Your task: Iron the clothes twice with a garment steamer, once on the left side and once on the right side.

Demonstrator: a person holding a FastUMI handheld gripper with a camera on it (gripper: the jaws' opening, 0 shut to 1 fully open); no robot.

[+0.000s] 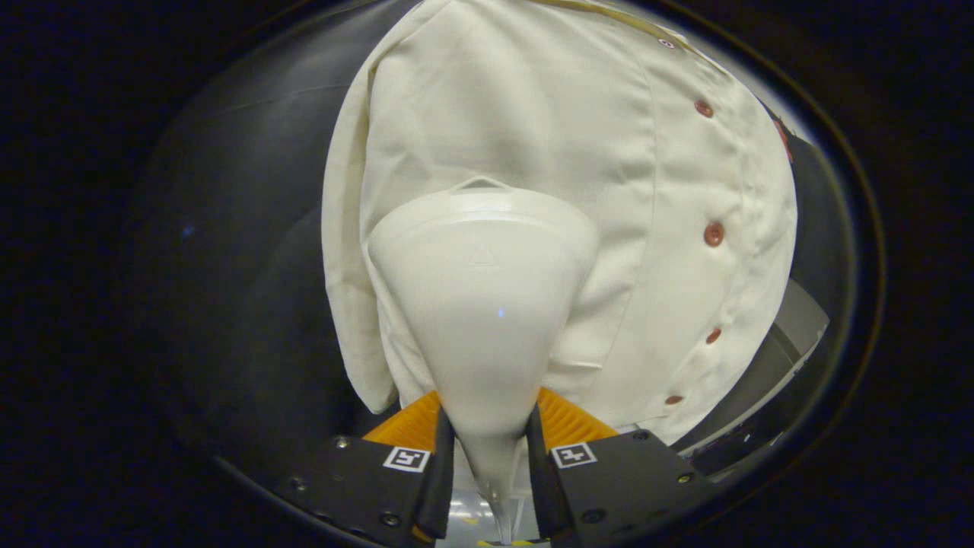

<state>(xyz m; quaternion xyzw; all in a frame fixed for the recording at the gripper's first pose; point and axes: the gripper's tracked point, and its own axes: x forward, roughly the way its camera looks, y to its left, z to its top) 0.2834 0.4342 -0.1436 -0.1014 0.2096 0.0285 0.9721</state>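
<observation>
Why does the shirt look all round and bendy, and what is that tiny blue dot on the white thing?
In the gripper view, the fisheye lens bulges the shirt and curves its button row; the garment steamer, clamped by the tool, looks huge because it is so close; the blue dot looks like a small light or reflection on it; the surroundings are dim, the white parts brightly lit.

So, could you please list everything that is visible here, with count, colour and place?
garment steamer: one, white, held between the fingers, wide head against the shirt.
shirt: one, cream, hanging just beyond the steamer head.
buttons: five visible, reddish brown, in a line down the shirt beside the steamer.
grey object: one, behind the shirt's button edge; cannot tell what it is.
tongs: one, both fingers pressed on the steamer's narrow handle.
</observation>
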